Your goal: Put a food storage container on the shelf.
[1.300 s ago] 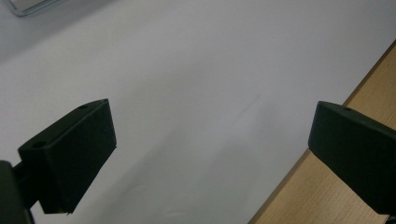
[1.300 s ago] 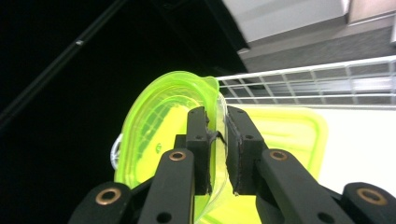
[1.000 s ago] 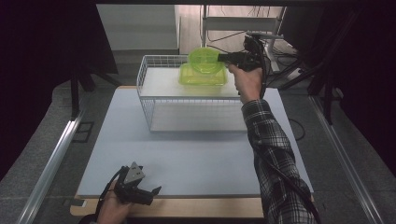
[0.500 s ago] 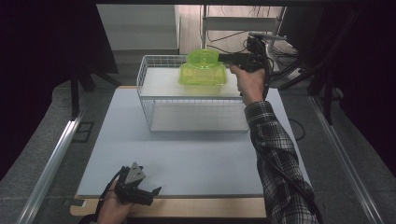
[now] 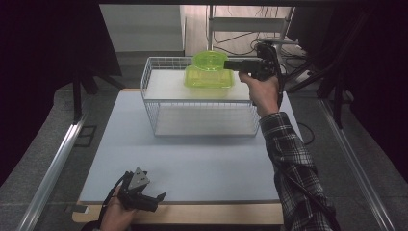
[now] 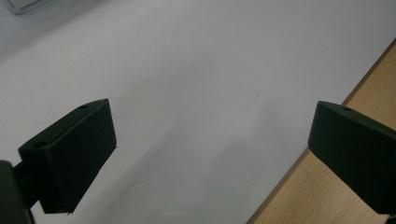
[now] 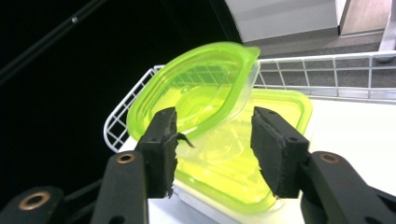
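Jaws, right gripper (image 7: 212, 144): parted, nothing gripped — tilted green lid (image 7: 196, 88) just beyond the tips.
Jaws, left gripper (image 6: 210, 154): spread wide, empty, over the counter (image 6: 196, 60) edge.
Green container (image 7: 243, 163): under the lid, on the wire basket (image 7: 327, 65).
Advice: close squarely on the lid's rim — probably gently.
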The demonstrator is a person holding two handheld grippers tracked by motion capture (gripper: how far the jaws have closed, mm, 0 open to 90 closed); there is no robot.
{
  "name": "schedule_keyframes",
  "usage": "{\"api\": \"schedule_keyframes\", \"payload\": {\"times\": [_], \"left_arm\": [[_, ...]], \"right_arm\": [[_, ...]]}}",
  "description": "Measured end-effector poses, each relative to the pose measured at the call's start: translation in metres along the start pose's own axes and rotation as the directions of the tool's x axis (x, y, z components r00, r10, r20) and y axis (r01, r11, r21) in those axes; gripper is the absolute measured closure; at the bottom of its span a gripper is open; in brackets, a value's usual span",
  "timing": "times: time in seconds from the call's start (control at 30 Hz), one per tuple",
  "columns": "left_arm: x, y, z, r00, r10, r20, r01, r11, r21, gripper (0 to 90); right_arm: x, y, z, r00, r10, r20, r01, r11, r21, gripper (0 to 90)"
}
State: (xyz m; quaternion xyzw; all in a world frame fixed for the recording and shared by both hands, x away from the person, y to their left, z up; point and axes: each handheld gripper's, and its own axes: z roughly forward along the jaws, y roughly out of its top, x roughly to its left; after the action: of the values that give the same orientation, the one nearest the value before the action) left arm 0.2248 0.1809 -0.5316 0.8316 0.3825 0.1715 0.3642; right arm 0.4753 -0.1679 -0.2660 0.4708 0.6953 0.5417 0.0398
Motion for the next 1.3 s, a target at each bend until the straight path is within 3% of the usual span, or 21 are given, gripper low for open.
{"api": "schedule_keyframes", "payload": {"times": [0.33, 0.67, 0.93, 1.3], "left_arm": [[0.000, 0.000, 0.000, 1.0000, 0.001, -0.001, -0.001, 1.0000, 0.002, 0.8], [0.000, 0.000, 0.000, 1.0000, -0.005, 0.005, 0.005, 1.0000, -0.003, 0.6], [0.000, 0.000, 0.000, 1.0000, -0.003, 0.003, 0.003, 1.0000, -0.003, 0.7], [0.000, 0.000, 0.001, 1.0000, -0.001, 0.005, 0.001, 1.0000, -0.001, 0.7]], "right_arm": [[0.007, -0.016, -0.005, 0.9964, -0.081, -0.025, 0.082, 0.9956, 0.046, 42.4], [0.013, -0.039, -0.006, 0.9840, -0.175, -0.033, 0.177, 0.9805, 0.085, 31.9], [0.015, -0.051, -0.005, 0.9750, -0.218, -0.043, 0.222, 0.9696, 0.104, 27.2], [0.011, -0.070, -0.005, 0.9700, -0.237, -0.056, 0.242, 0.9621, 0.126, 21.1]]}}
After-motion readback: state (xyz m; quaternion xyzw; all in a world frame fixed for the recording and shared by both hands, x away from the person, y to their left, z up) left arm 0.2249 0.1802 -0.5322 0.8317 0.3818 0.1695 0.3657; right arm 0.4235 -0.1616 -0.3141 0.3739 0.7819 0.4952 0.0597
